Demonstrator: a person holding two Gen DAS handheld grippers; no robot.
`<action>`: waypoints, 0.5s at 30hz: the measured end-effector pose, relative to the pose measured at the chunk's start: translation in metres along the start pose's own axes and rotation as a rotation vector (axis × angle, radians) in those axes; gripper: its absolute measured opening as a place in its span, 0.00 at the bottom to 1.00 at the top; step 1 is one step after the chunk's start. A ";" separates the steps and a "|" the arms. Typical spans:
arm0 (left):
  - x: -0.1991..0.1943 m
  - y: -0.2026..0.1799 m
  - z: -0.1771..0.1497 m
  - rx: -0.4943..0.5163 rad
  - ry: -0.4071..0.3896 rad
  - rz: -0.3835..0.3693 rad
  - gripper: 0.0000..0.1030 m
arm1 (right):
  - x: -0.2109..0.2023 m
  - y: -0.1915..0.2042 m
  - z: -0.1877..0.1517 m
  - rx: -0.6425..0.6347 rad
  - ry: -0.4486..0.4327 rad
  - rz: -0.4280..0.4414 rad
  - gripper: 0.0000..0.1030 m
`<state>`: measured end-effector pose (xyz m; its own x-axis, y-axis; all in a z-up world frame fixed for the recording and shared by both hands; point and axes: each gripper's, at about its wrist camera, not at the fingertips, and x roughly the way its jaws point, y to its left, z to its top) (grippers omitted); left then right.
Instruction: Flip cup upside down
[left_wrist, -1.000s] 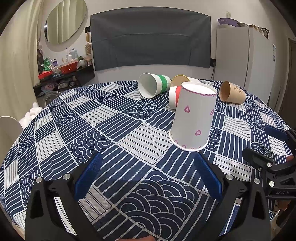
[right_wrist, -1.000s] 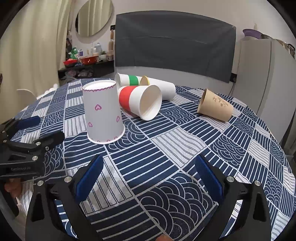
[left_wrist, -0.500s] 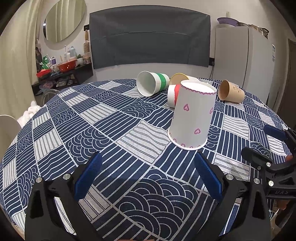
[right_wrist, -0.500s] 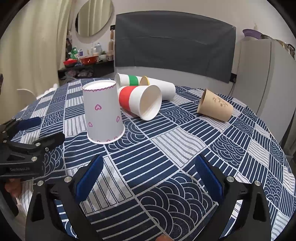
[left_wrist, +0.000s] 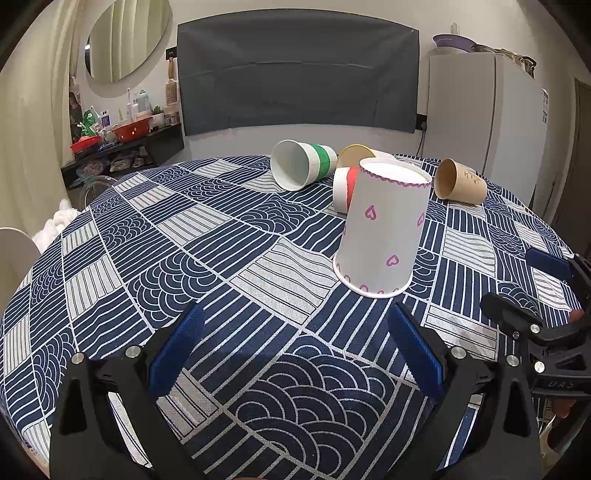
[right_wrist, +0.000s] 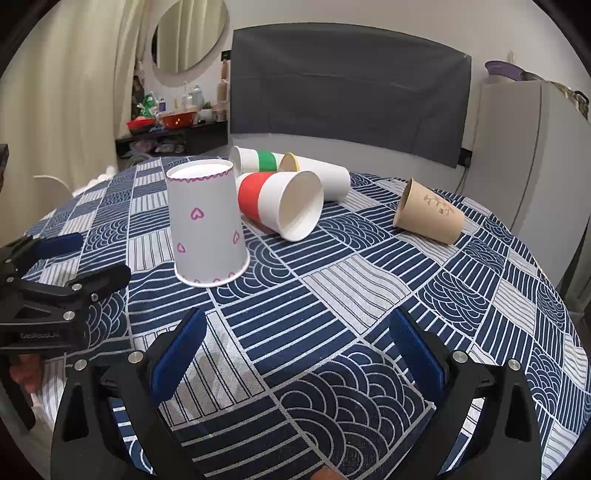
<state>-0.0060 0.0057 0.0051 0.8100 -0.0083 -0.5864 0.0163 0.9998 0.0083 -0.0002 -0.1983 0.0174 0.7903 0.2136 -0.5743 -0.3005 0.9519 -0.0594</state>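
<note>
The heart-patterned paper cup (left_wrist: 384, 232) stands mouth-down on the blue patterned tablecloth (left_wrist: 207, 251), its wide rim flat on the cloth and its closed base facing up, so for this cup the flip looks done. Just behind it lies a red-banded cup (right_wrist: 280, 206) on its side, its wall close to the heart cup or touching it; I cannot tell which. Farther behind that are a green-banded cup (left_wrist: 303, 168) and a yellow-rimmed cup (right_wrist: 317, 175), also on their sides, and well to the heart cup's right lies a brown kraft cup (right_wrist: 428, 214). The left gripper (left_wrist: 295, 350) sits in front of the heart cup with its blue pads spread wide and nothing between them; the right gripper (right_wrist: 295, 350) is likewise wide apart and empty, in front and to the right of the heart cup. The step in hand seems to be choosing another cup. The red-banded one looks nearest; taking it would call for closing on its wall without knocking the standing cup.
</note>
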 end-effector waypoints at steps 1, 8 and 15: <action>0.000 0.000 0.000 0.000 -0.001 0.001 0.94 | 0.000 0.000 0.000 0.000 0.000 0.000 0.92; 0.000 -0.001 0.000 0.006 -0.002 0.000 0.94 | 0.000 0.000 0.000 -0.003 -0.002 -0.002 0.92; 0.000 0.001 0.000 -0.003 0.005 -0.007 0.94 | 0.000 0.000 0.000 -0.004 -0.003 -0.002 0.92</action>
<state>-0.0059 0.0063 0.0051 0.8067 -0.0155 -0.5907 0.0203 0.9998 0.0015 -0.0006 -0.1982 0.0175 0.7925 0.2120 -0.5719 -0.3010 0.9515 -0.0643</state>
